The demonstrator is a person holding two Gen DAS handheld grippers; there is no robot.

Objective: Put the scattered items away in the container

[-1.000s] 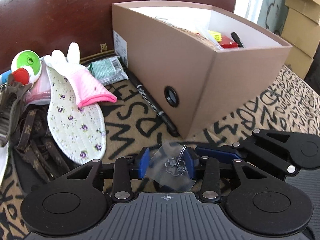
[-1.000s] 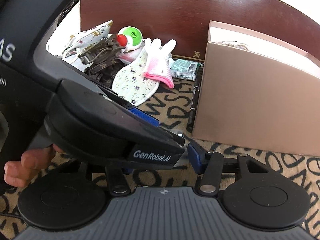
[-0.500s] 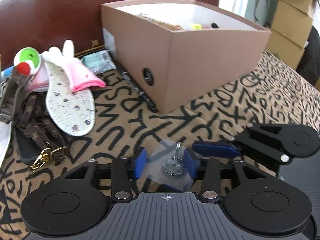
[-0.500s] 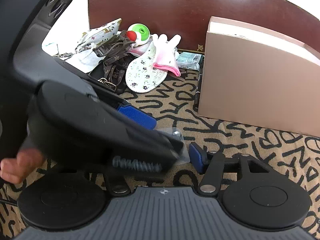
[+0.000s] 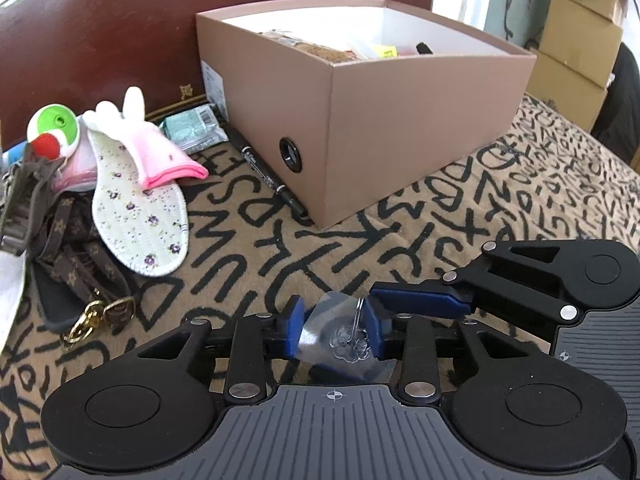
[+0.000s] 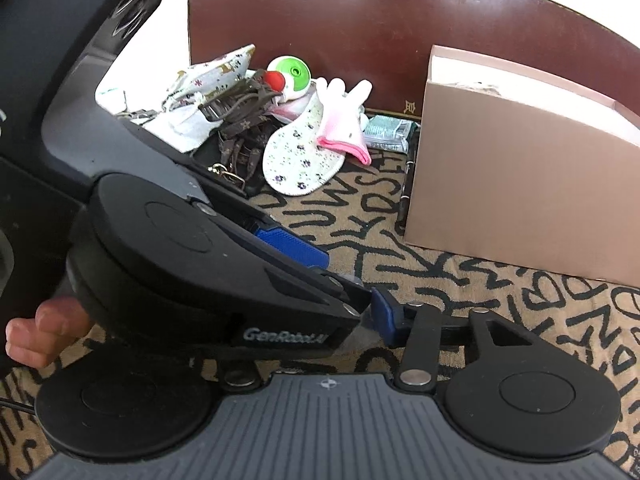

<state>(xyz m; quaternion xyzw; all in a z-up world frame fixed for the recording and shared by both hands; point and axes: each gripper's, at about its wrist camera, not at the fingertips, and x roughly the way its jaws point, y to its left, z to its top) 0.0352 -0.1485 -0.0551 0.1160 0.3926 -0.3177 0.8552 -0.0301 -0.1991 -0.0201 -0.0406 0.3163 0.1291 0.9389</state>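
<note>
Daylight floods my view, soft and bright, blowing out the white wall behind the headboard (image 6: 400,20). Everything stays sharp; the fisheye bends my edges, corners going dark.

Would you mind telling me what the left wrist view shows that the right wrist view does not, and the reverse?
Left wrist only: the clear packet with a flower-shaped clip between the closing left gripper, the box's contents, and stacked cardboard cartons.

Right wrist only: a patterned white cloth and fingers under the left gripper's body.

Both: the brown box, floral insole, pink glove, black marker and lettered cover.
</note>
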